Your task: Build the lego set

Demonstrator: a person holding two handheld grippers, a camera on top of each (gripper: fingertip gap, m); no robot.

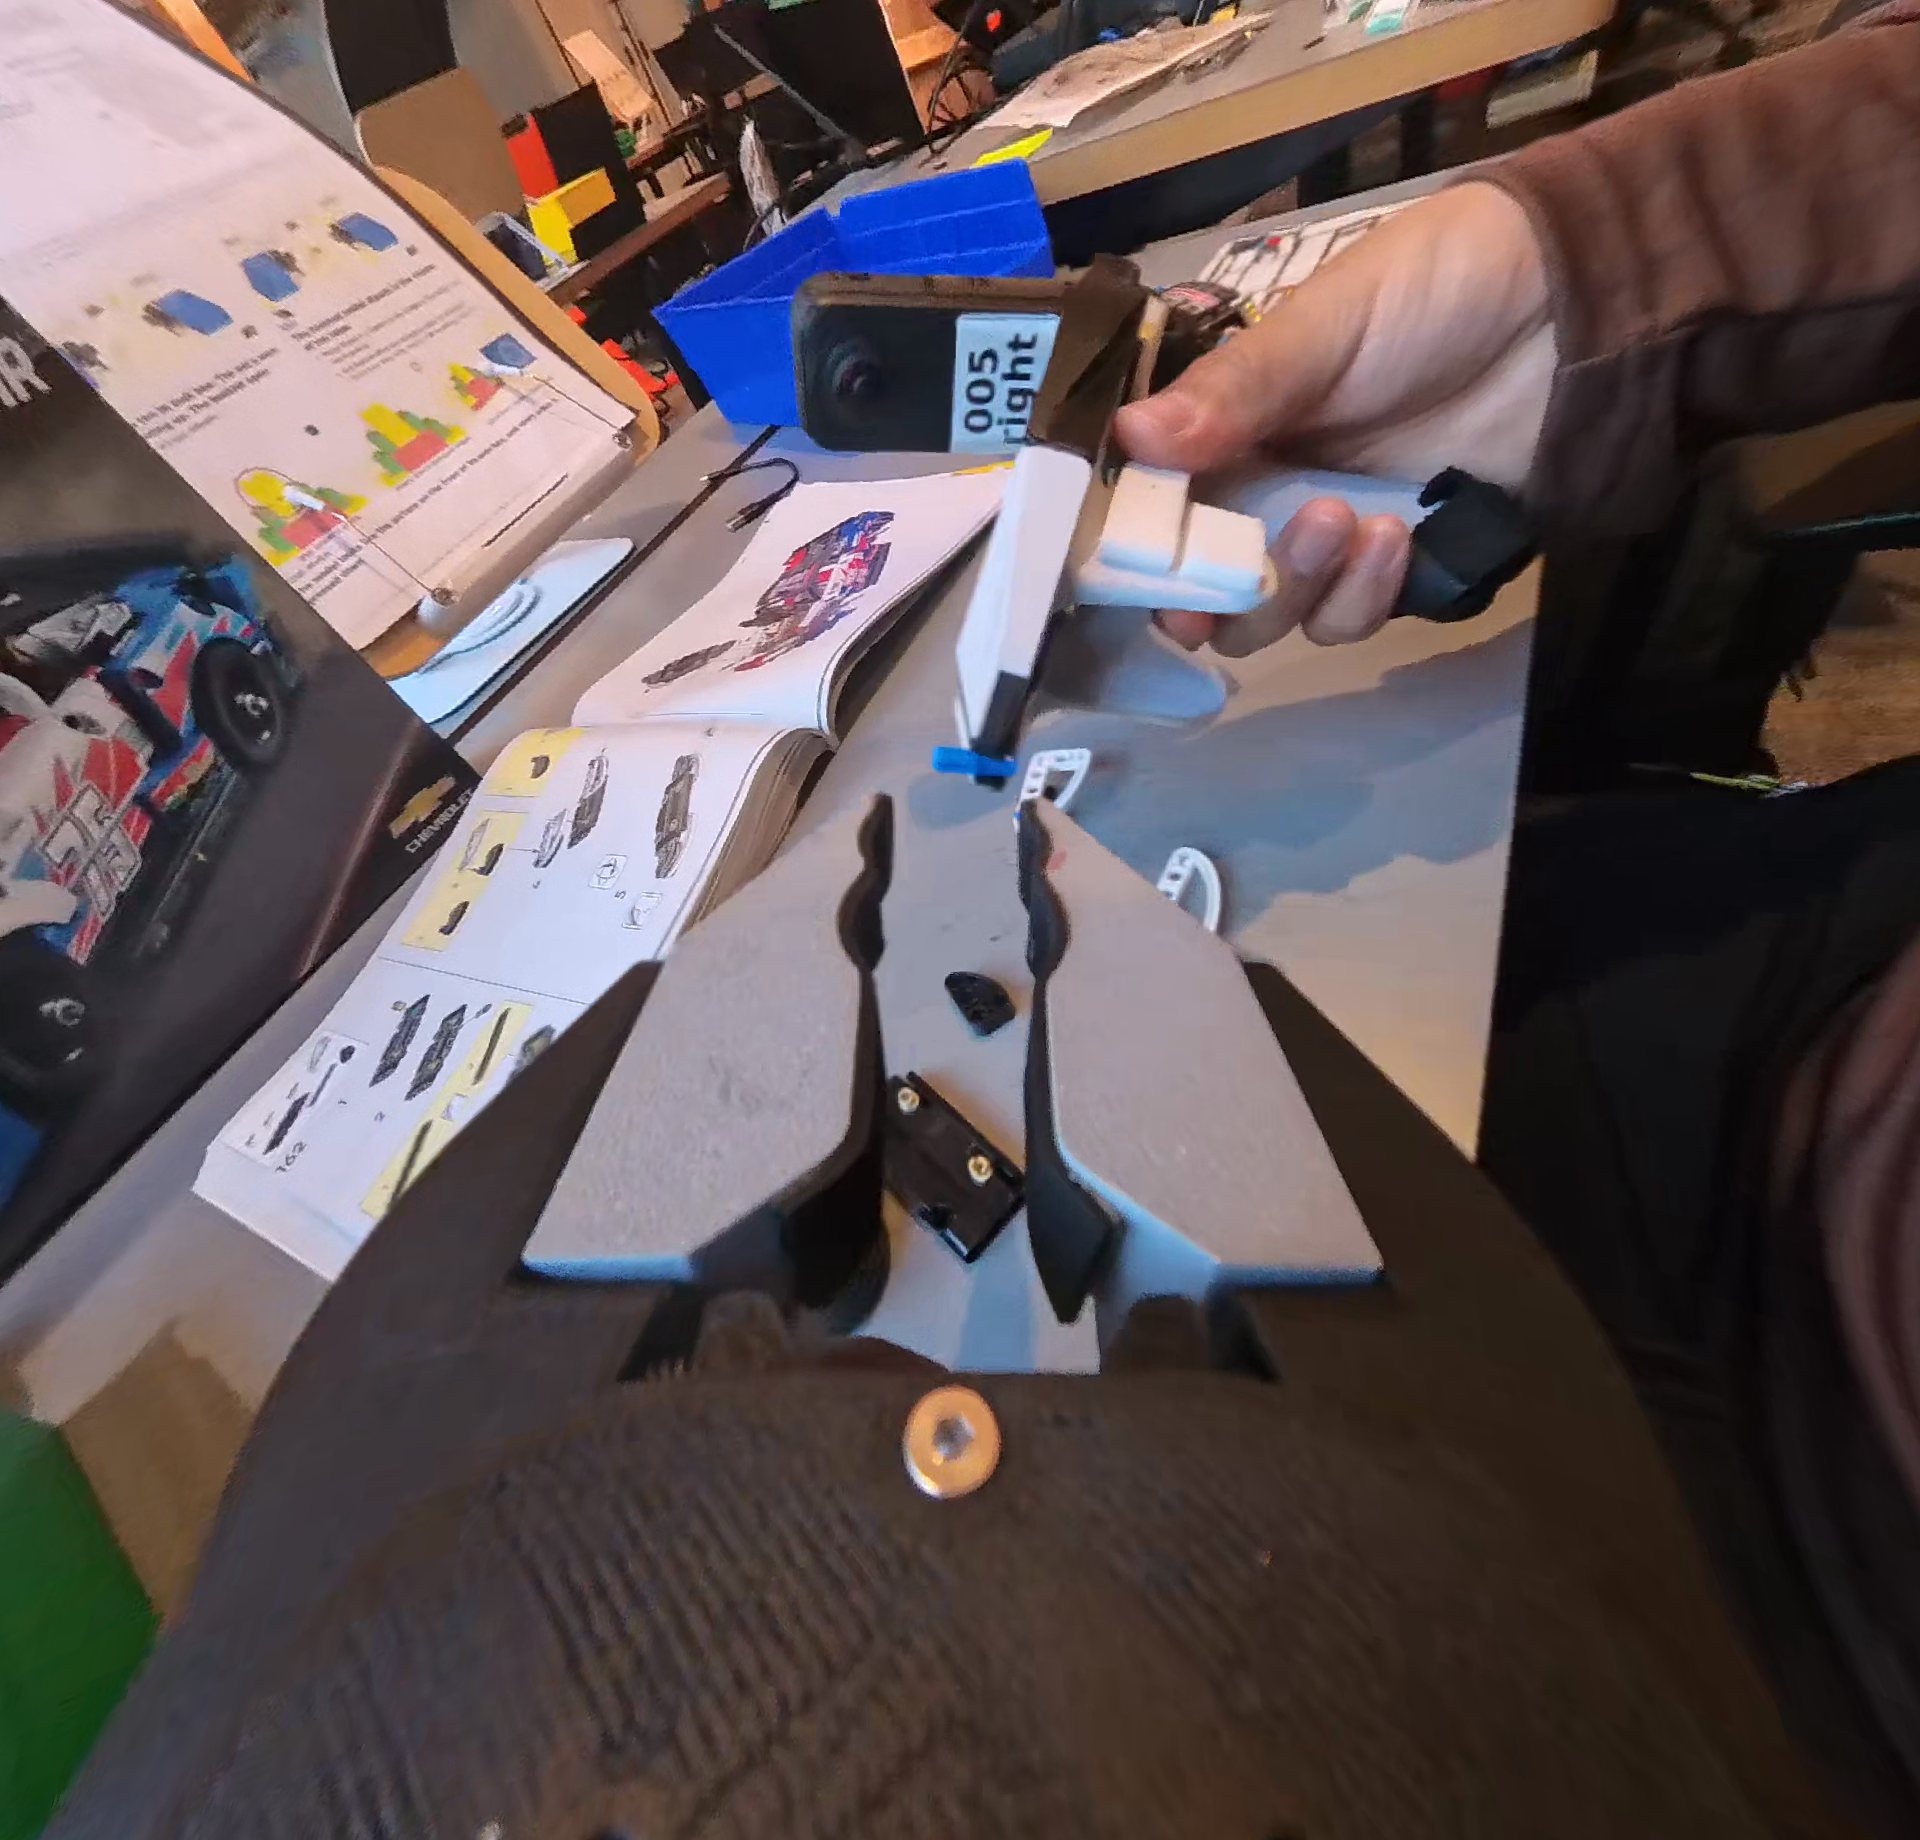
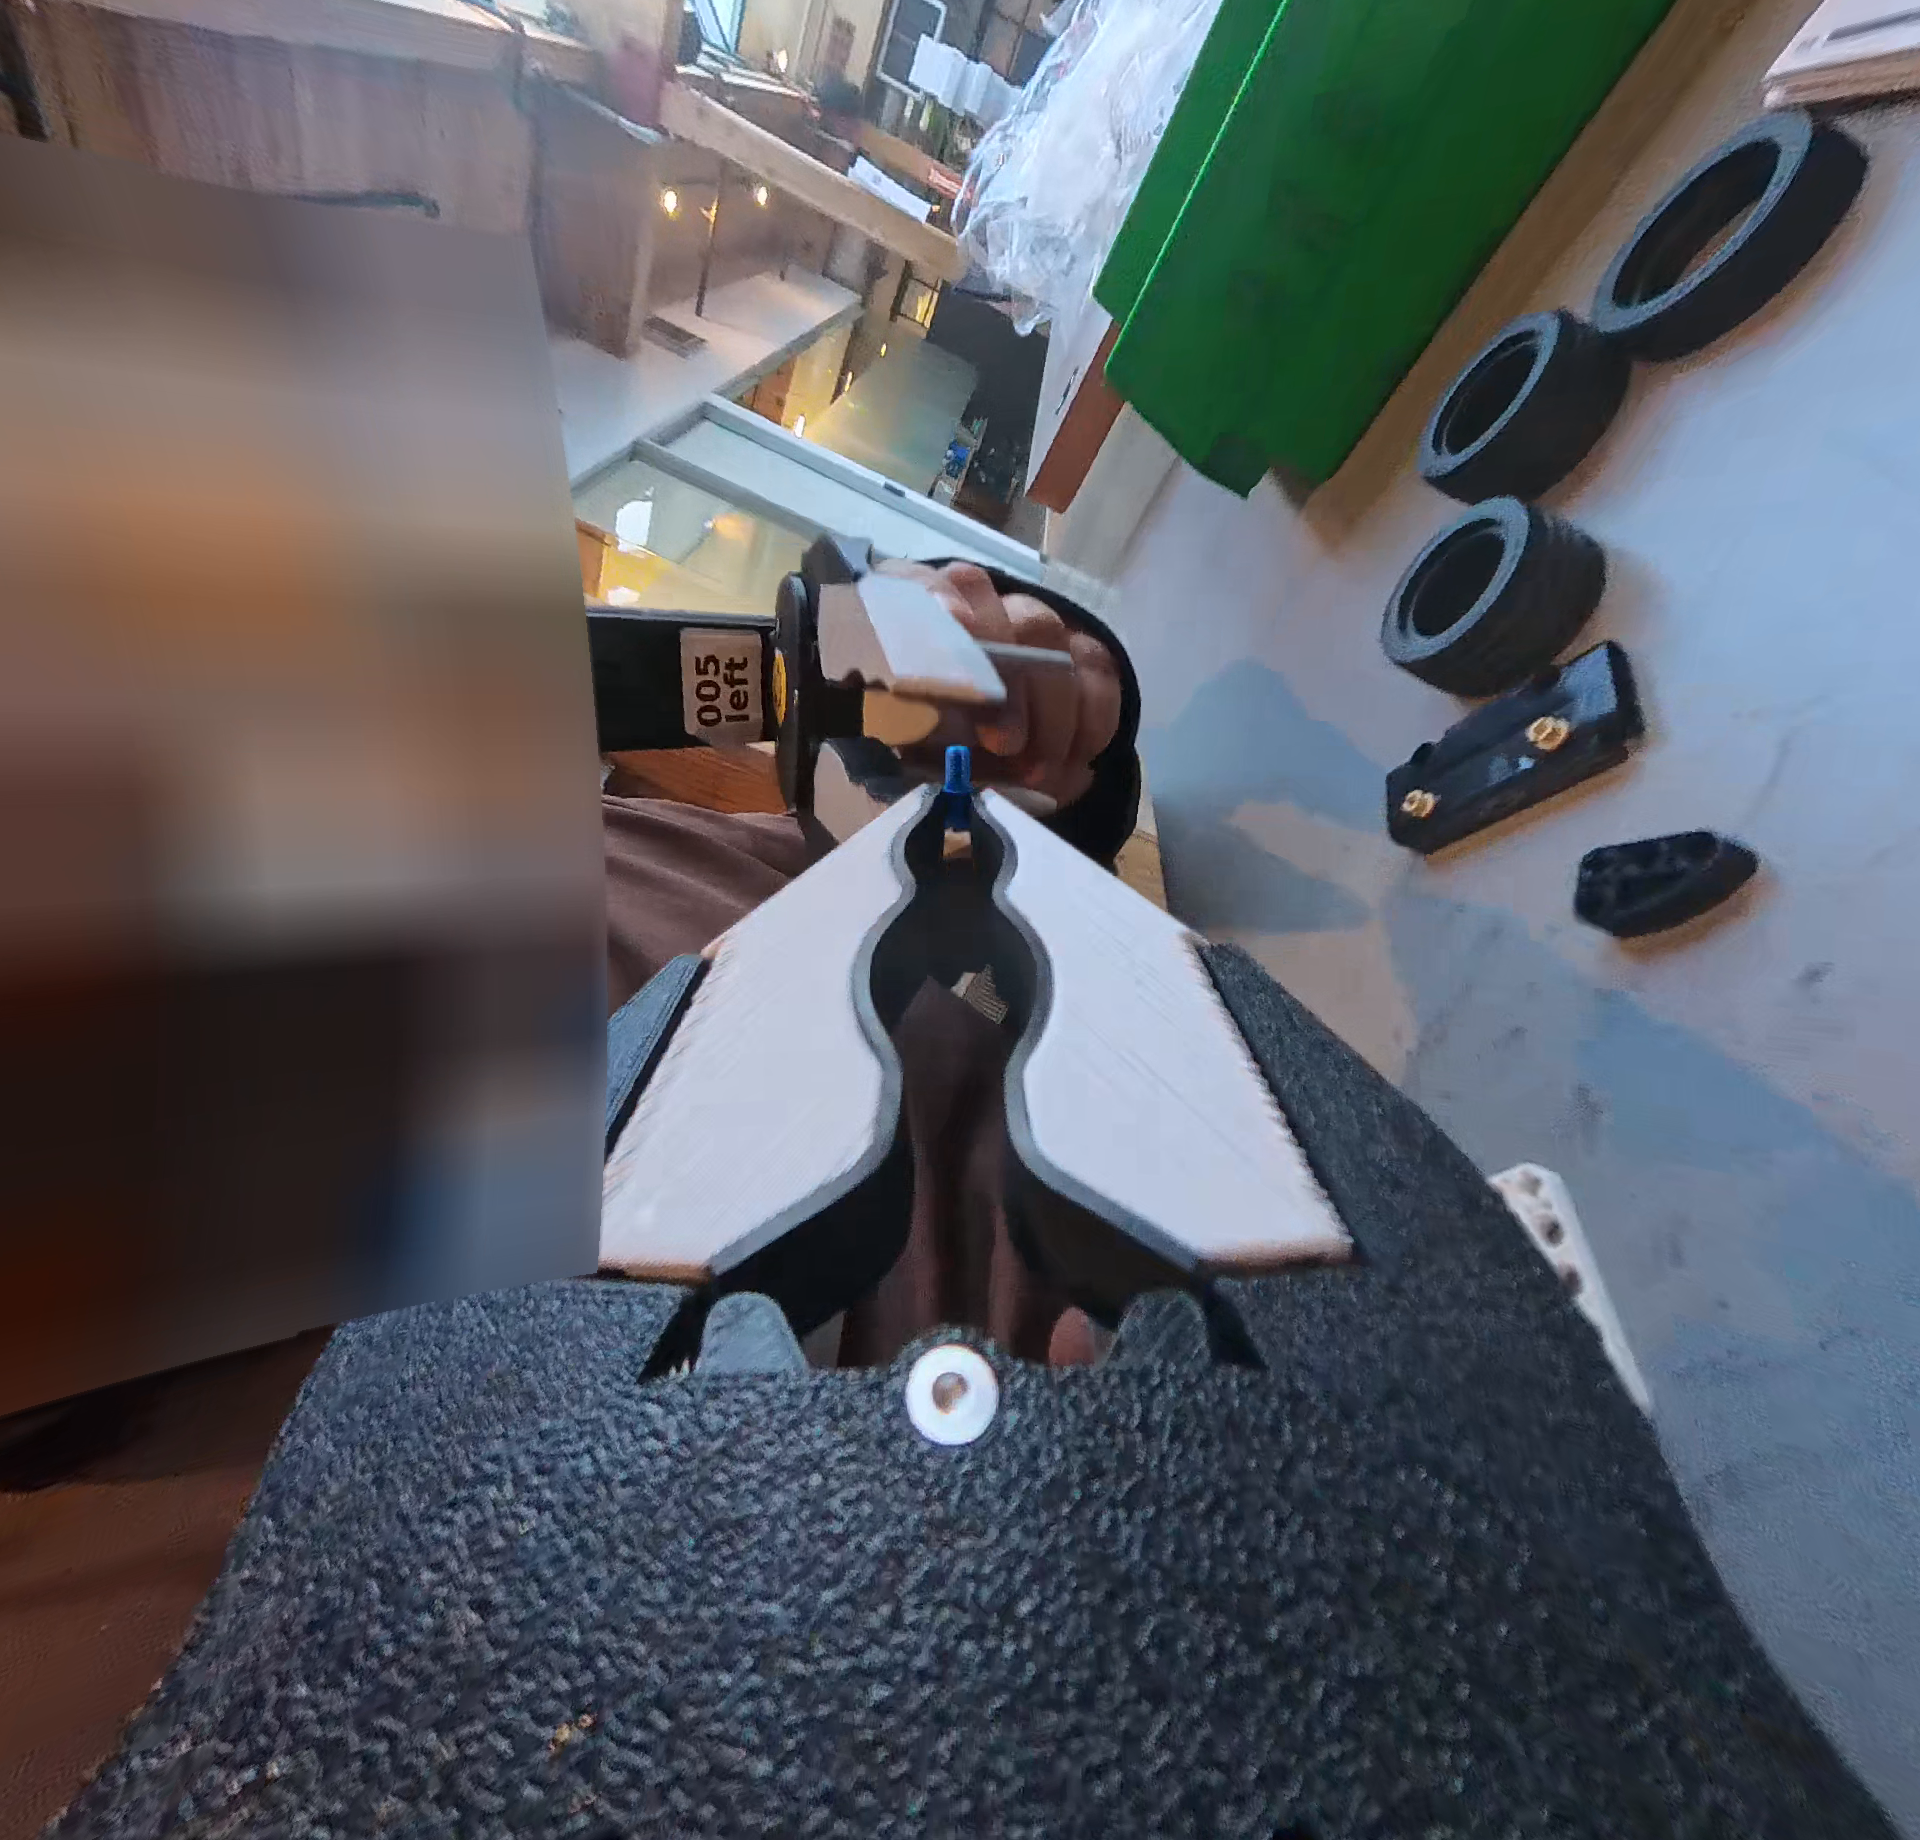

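Observation:
My right gripper (image 2: pixel 954 816) is shut on a small blue Lego pin (image 2: pixel 956 777) that sticks out past its tips. In the left wrist view the right gripper (image 1: pixel 992 725) is held in a hand, points down, and holds the blue pin (image 1: pixel 968 762) just above the table. My left gripper (image 1: pixel 956 824) is open and empty, its tips just short of the pin. It also shows in the right wrist view (image 2: pixel 899 652). A small black Lego piece (image 1: pixel 979 1001) lies on the table between the left fingers.
A black block with brass inserts (image 1: pixel 951 1167) and two white curved pieces (image 1: pixel 1195 881) lie on the grey table. An open instruction booklet (image 1: pixel 623 855), the Lego box (image 1: pixel 156 751) and blue bins (image 1: pixel 862 304) are to the left. Three black tyres (image 2: pixel 1486 595) and a green board (image 2: pixel 1351 180) show in the right wrist view. Less than 4 cm separates the two grippers' tips. The small black Lego piece (image 1: pixel 979 1001) is about equally far from each gripper, around 12 cm. It turns up in the right wrist view (image 2: pixel 1631 878) as well.

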